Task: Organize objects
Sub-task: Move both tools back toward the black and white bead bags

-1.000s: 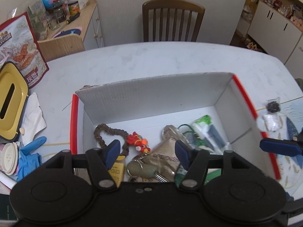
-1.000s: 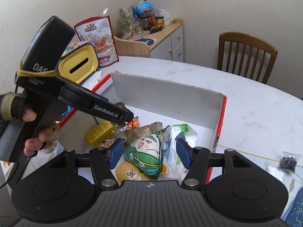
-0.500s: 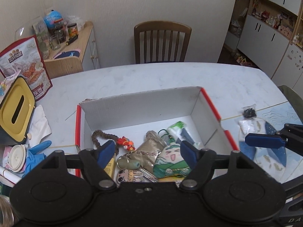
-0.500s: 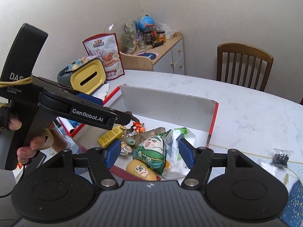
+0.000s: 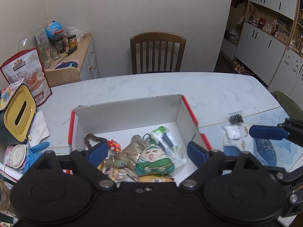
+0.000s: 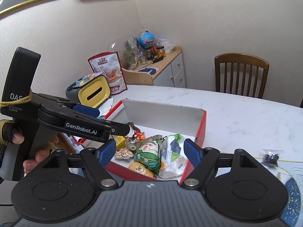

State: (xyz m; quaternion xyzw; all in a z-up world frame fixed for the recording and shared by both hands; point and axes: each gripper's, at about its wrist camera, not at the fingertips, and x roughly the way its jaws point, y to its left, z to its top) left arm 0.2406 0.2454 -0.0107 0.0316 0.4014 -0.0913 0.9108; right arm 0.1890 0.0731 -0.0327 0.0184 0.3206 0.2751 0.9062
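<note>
Both the left tool and the right tool are held spread and empty above the box, whose near wall is hidden at frame bottom; the white counter is seen beyond.

**Surroundings: items outside the task**

A brown wooden chair stands at the far edge of the white table. A sideboard against the wall carries a blue globe, jars and a screwdriver. A printed snack bag stands upright behind a yellow-lidded tissue box. White cabinets line the right-hand wall.
</note>
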